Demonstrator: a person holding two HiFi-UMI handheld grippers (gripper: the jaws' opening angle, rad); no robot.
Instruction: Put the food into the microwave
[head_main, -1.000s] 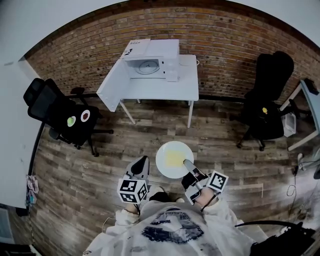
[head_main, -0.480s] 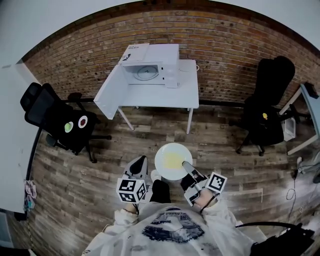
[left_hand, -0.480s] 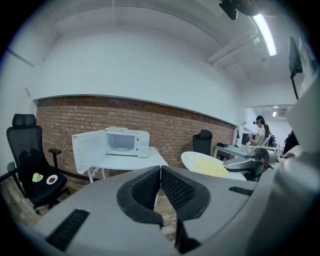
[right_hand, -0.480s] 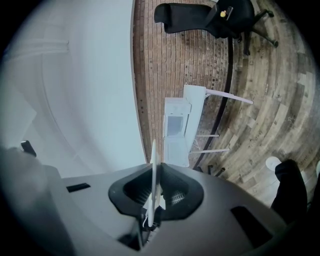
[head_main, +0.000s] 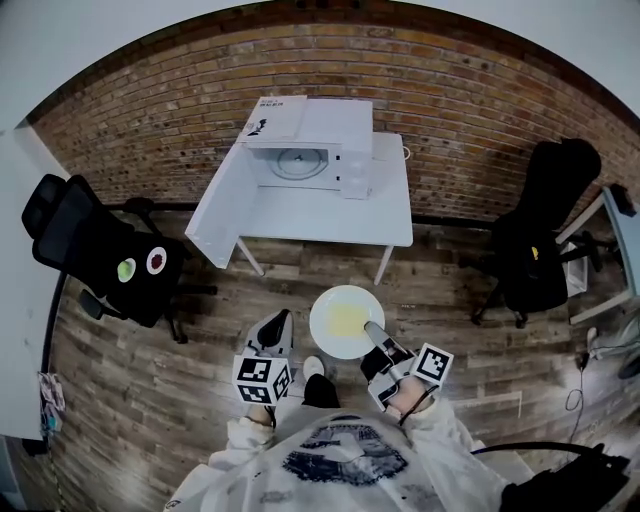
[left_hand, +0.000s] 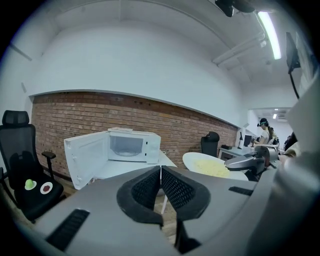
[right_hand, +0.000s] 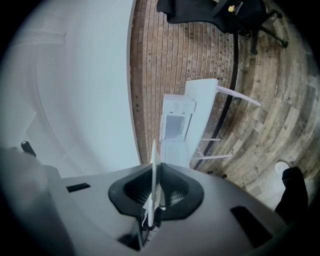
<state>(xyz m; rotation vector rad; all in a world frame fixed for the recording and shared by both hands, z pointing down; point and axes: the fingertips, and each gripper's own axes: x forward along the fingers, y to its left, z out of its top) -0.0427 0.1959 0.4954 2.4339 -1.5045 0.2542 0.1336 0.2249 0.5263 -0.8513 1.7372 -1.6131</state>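
Observation:
A white plate (head_main: 347, 321) with pale yellow food (head_main: 346, 319) hangs in front of me above the wooden floor. My right gripper (head_main: 373, 331) is shut on the plate's near right rim, and in the right gripper view the plate (right_hand: 153, 176) shows edge-on between the jaws. My left gripper (head_main: 280, 326) is shut and holds nothing, left of the plate. The white microwave (head_main: 310, 147) stands ahead on a white table (head_main: 320, 215), its door (head_main: 215, 208) swung wide open to the left. In the left gripper view the microwave (left_hand: 131, 146) and the plate (left_hand: 212, 166) are both visible.
A black office chair (head_main: 105, 256) with a green and a red item on its seat stands left of the table. Another black chair (head_main: 545, 225) stands at the right by a desk corner (head_main: 622, 240). A brick wall (head_main: 450, 90) runs behind the table. Cables lie on the floor at right.
The table and microwave have grown larger and shifted lower in the head view as I came closer. Both grippers and the plate keep their place in front of me.

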